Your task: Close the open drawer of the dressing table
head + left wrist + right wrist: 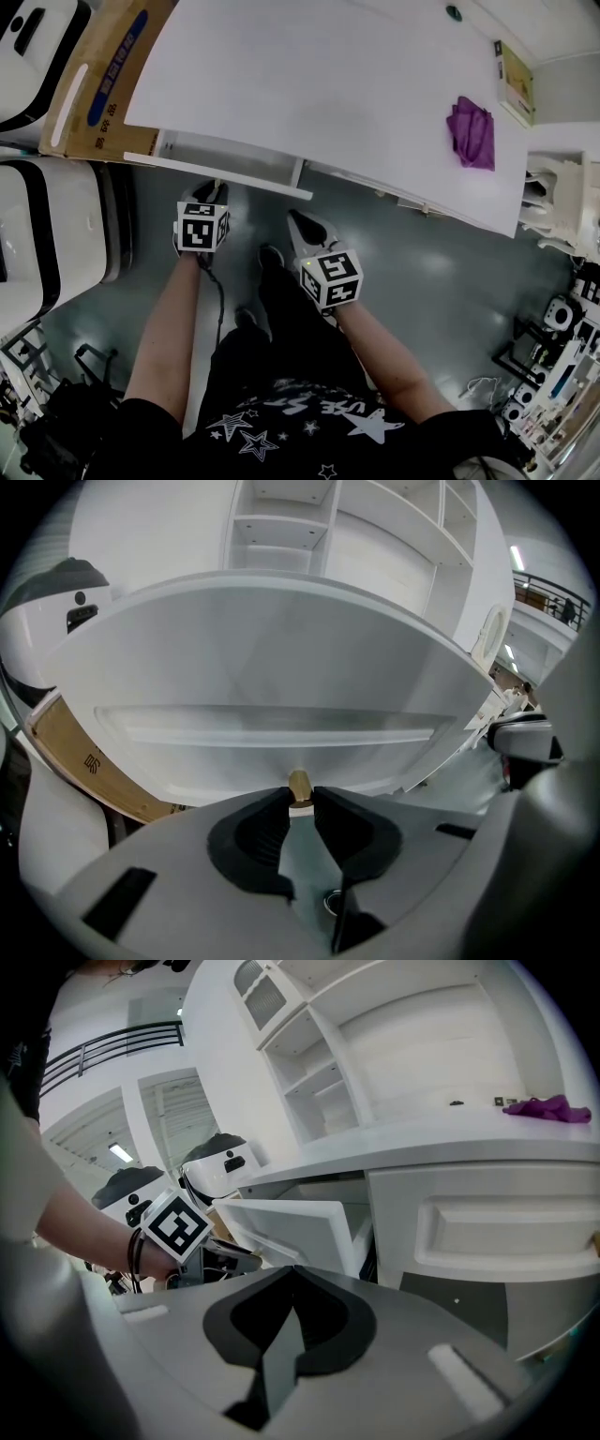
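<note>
The white dressing table (pixel 309 84) has its left drawer (pixel 230 173) standing out from under the top. In the left gripper view the drawer front (pixel 272 696) fills the frame, and my left gripper (pixel 300 797) is shut on its small brass knob (pixel 299 783). From the head view, the left gripper (pixel 211 190) sits right at the drawer's front edge. My right gripper (pixel 300 225) hangs beside it, clear of the table, its jaws shut on nothing (pixel 293 1271). The right gripper view shows the open drawer (pixel 291 1227) jutting out beside a closed drawer (pixel 506 1227).
A purple cloth (pixel 472 131) and a thin box (pixel 514 82) lie on the tabletop. A cardboard box (pixel 103 75) and white machines (pixel 47 234) stand left of the drawer. White chairs (pixel 562 202) are at the right. The person's legs stand on the grey floor (pixel 441 281).
</note>
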Demonstrator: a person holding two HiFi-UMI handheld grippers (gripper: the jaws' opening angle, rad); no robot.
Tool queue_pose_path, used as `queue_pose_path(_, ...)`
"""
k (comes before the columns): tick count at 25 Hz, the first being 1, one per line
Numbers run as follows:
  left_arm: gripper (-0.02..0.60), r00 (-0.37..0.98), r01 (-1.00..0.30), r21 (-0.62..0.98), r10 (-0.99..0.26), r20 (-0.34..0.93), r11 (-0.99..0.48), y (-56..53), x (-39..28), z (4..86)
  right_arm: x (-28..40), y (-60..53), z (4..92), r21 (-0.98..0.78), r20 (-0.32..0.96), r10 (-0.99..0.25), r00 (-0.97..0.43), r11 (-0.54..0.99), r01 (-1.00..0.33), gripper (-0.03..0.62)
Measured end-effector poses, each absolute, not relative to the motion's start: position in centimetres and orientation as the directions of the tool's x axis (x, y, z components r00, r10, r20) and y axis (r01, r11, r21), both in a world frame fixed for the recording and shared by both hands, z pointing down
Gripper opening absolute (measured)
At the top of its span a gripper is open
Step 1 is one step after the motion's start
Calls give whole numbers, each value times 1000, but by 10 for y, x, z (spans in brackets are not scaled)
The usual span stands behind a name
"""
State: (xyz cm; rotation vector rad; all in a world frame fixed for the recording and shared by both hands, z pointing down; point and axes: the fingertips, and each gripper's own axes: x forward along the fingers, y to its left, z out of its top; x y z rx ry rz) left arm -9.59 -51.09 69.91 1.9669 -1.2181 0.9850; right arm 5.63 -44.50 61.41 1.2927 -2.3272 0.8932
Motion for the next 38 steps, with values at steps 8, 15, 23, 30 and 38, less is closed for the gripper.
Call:
queue_pose_path(8, 86, 309, -904, 109, -458, 833, -413, -545, -84, 699, 66, -458, 621, -366, 564, -638, -524, 375, -852, 3)
queue_pose_path(15, 86, 315, -898, 102, -464, 828, -428, -563, -80, 698, 65, -464, 622, -367, 563, -637, -526, 377, -850, 3)
queue_pose_path(23, 86, 311, -903, 102, -470, 826, -418, -576, -76, 699, 74, -464, 619, -356, 571, -636, -518, 377, -855, 3)
queue_pose_path(30, 87, 308, -904, 92, -486, 818, -418, -581, -74, 699, 81, -459, 618, -338, 579, -626, -522, 399, -853, 3)
queue_pose_path(38, 111, 343, -915, 160, -507, 791, -369, -562, -75, 683, 86, -457, 611, -325, 566, -667, -485, 360, -874, 3)
